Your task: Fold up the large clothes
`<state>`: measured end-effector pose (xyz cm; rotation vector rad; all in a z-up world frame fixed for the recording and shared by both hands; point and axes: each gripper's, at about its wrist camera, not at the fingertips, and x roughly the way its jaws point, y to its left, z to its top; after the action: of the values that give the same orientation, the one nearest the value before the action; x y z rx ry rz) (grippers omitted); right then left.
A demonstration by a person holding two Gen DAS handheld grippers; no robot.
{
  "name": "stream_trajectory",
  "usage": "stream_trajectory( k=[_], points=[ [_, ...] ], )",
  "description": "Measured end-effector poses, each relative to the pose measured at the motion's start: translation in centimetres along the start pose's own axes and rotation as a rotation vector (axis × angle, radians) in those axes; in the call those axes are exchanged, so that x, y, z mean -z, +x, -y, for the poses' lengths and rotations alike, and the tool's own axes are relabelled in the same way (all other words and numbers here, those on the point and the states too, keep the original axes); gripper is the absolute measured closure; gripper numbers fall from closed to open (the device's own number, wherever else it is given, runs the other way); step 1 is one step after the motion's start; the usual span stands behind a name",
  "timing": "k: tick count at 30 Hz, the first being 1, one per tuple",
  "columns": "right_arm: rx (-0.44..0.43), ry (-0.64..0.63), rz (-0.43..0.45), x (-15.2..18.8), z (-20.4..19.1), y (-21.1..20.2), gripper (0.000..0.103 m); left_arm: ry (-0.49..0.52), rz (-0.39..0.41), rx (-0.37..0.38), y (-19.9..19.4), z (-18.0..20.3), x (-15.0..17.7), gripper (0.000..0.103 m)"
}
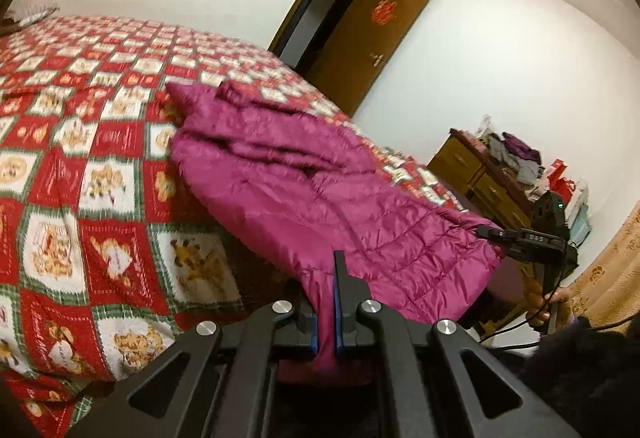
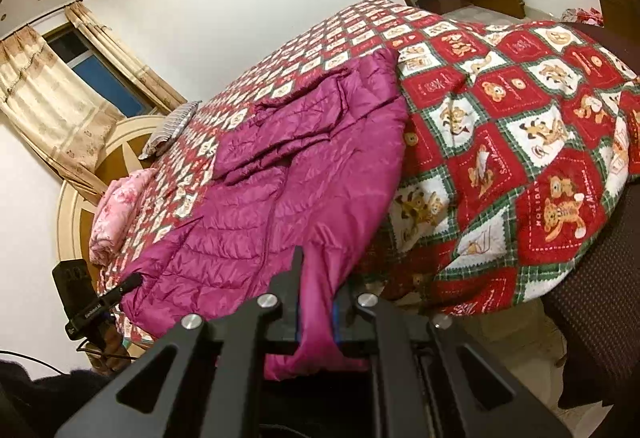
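Observation:
A magenta quilted down jacket lies on a bed with a red, white and green bear-patterned blanket. Its sleeves are folded across the body. My left gripper is shut on one corner of the jacket's hem, lifted off the bed's near edge. In the right wrist view the jacket stretches away across the blanket. My right gripper is shut on the other hem corner. Each gripper shows in the other's view: the right one and the left one, both clamped on the hem.
An open brown door stands past the bed's far end. A wooden dresser with piled clothes sits to the right. A striped pillow, a pink folded quilt, the headboard and a curtained window lie at the bed's head.

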<state>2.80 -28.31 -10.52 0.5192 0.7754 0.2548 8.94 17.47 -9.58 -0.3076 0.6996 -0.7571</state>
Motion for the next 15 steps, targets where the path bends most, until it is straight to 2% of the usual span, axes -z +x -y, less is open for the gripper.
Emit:
stream_trajectory(
  k=[7, 11, 15],
  points=[
    [-0.054, 0.004, 0.100, -1.8, -1.3, -3.4, 0.091, 0.030, 0.076, 0.039, -2.6, 1.0, -1.4, 0.099],
    [-0.082, 0.030, 0.115, -2.8, -1.5, -3.6, 0.091, 0.011, 0.087, 0.045, -2.9, 0.7, -2.2, 0.099],
    [-0.098, 0.041, 0.132, -4.3, -1.5, -4.1, 0.091, 0.009, 0.129, 0.075, -4.4, 0.9, -3.7, 0.099]
  ],
)
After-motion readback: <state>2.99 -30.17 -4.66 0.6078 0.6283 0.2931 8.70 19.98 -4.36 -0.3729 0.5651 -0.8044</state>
